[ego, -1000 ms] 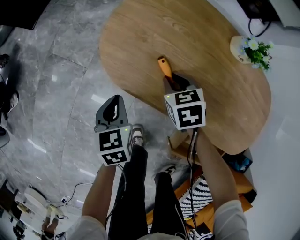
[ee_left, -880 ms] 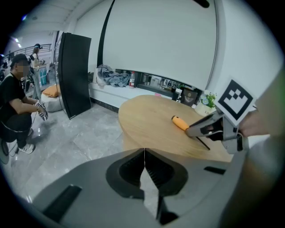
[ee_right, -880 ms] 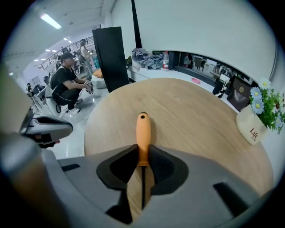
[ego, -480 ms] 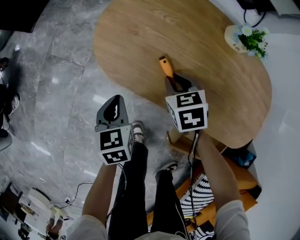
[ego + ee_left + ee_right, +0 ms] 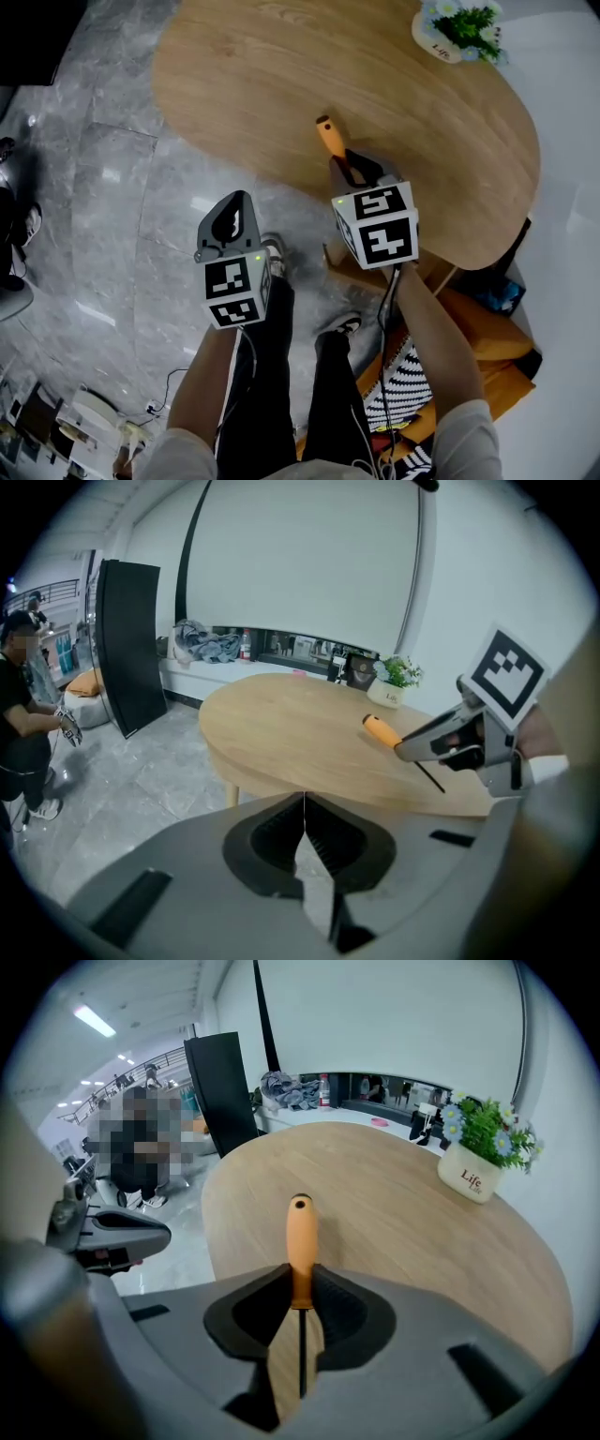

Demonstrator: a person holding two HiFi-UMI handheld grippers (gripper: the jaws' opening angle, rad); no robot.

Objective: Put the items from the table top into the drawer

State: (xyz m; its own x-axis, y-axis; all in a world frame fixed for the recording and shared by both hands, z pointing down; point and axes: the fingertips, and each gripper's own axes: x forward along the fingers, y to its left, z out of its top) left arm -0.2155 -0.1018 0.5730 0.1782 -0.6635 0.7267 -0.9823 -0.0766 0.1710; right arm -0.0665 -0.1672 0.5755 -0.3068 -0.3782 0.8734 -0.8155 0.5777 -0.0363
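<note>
The right gripper (image 5: 352, 169) has its jaws clamped on the screwdriver (image 5: 328, 136) at its orange handle, held above the bench (image 5: 281, 84) for carrying, while the left gripper (image 5: 230, 220) hangs beside the bench, jaws together and empty, likely spare for the drawer.

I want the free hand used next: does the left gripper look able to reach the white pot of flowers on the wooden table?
Probably not from here: the left gripper hangs shut over the floor, and the white pot of flowers stands across the wooden table. Nothing blocks it.
</note>
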